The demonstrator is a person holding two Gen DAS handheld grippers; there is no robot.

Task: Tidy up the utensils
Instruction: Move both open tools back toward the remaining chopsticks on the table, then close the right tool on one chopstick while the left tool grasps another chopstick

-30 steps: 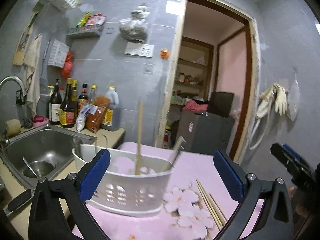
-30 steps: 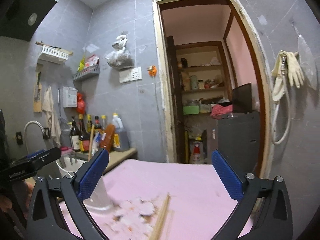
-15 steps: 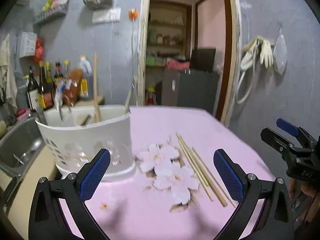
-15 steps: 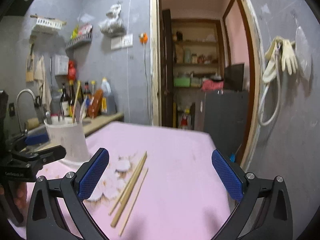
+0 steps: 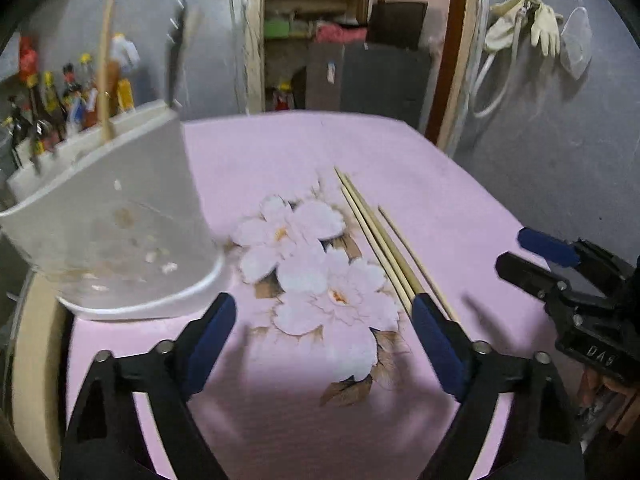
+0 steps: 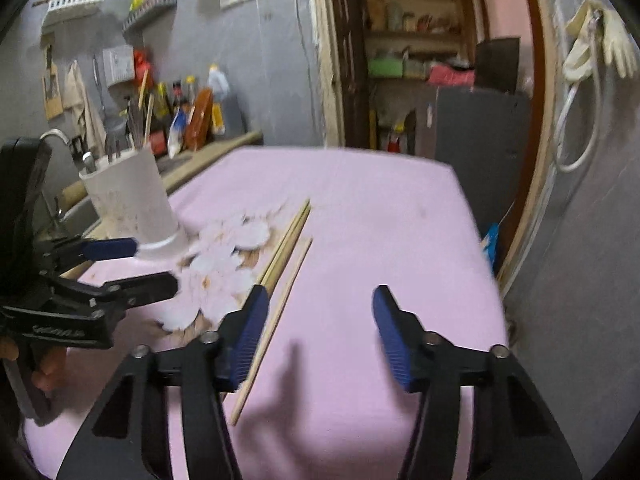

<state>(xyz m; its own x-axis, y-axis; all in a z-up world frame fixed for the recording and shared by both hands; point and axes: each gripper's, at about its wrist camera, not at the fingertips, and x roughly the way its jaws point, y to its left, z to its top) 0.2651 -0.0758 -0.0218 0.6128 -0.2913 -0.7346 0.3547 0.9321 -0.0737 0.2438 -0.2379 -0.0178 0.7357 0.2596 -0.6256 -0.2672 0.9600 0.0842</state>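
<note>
I see the pink table [image 5: 280, 152] with its flower print, and at its far left the white holder [image 5: 112, 232] stands upright with utensils poking out of it. The chopsticks [image 5: 380, 240] lie loose on the cloth right of the flowers, running near to far. My left tool [image 5: 324, 332] hangs spread above the flowers with nothing in it, and my right tool [image 6: 316, 332] is parted too, its left pad just beside the chopsticks' near ends.

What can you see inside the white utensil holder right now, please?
A wooden chopstick and several dark utensil handles stand up out of the white utensil holder. Its opaque wall hides their lower ends and anything lying at the bottom.
</note>
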